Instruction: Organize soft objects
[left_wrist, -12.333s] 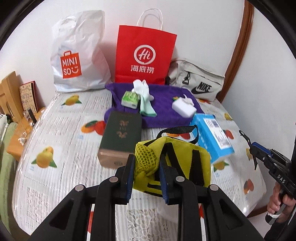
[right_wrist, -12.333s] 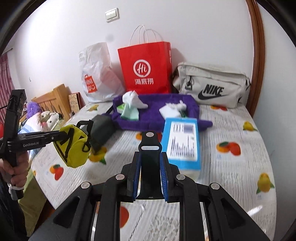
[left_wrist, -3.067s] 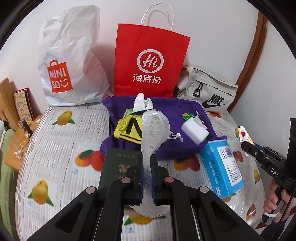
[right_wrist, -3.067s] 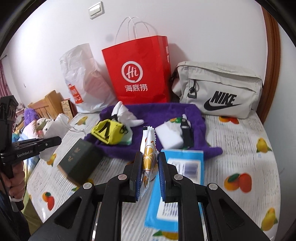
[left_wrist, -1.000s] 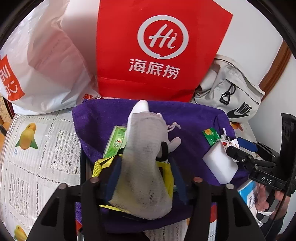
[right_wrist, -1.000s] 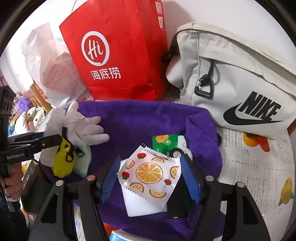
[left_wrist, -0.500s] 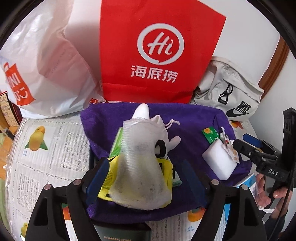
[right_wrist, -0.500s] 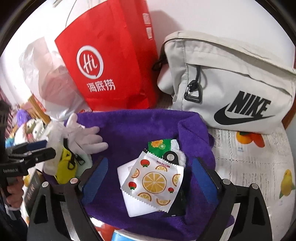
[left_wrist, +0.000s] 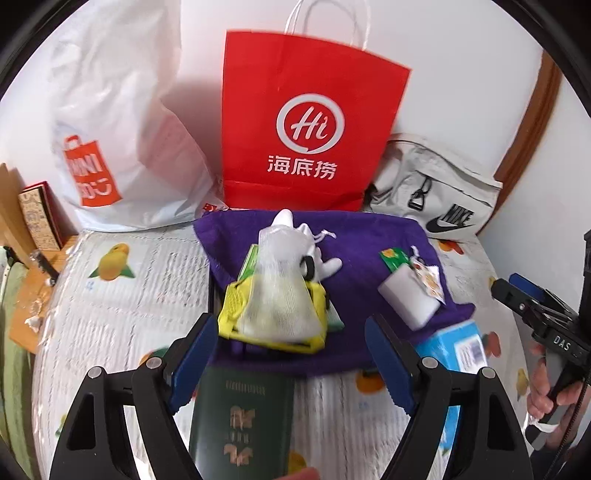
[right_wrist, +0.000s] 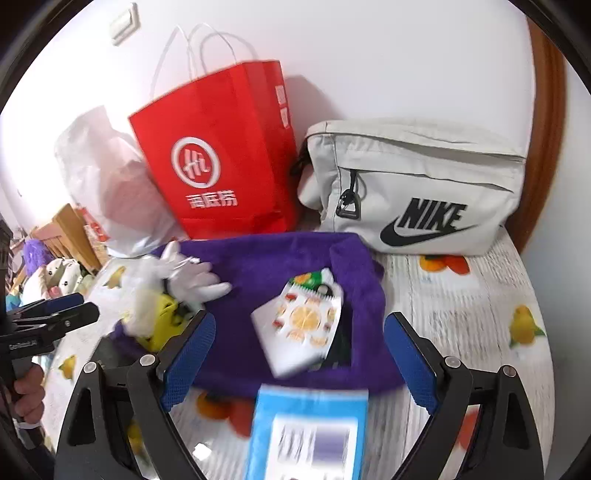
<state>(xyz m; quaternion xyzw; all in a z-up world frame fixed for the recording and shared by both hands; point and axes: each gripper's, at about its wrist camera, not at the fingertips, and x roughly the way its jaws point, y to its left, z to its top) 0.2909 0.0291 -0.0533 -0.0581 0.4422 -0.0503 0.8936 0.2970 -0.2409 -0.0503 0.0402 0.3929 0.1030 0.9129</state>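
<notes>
A purple towel (left_wrist: 354, 240) (right_wrist: 280, 258) lies on the bed. On it a white mesh pouch (left_wrist: 277, 295) rests on a yellow bag (left_wrist: 232, 314) and a white glove (right_wrist: 195, 277). An orange-print packet (right_wrist: 306, 321) (left_wrist: 428, 275) lies on a white sponge (left_wrist: 406, 295). My left gripper (left_wrist: 291, 354) is open and empty, just in front of the mesh pouch. My right gripper (right_wrist: 299, 354) is open and empty, in front of the packet.
A dark green box (left_wrist: 240, 417) and a blue box (right_wrist: 310, 432) (left_wrist: 458, 343) lie in front of the towel. A red paper bag (left_wrist: 306, 122), a white Miniso bag (left_wrist: 110, 129) and a grey Nike bag (right_wrist: 417, 184) stand behind against the wall.
Both grippers have pulled back from the towel, jaws wide. The mesh pouch and the orange-print packet stay where they were let go.
</notes>
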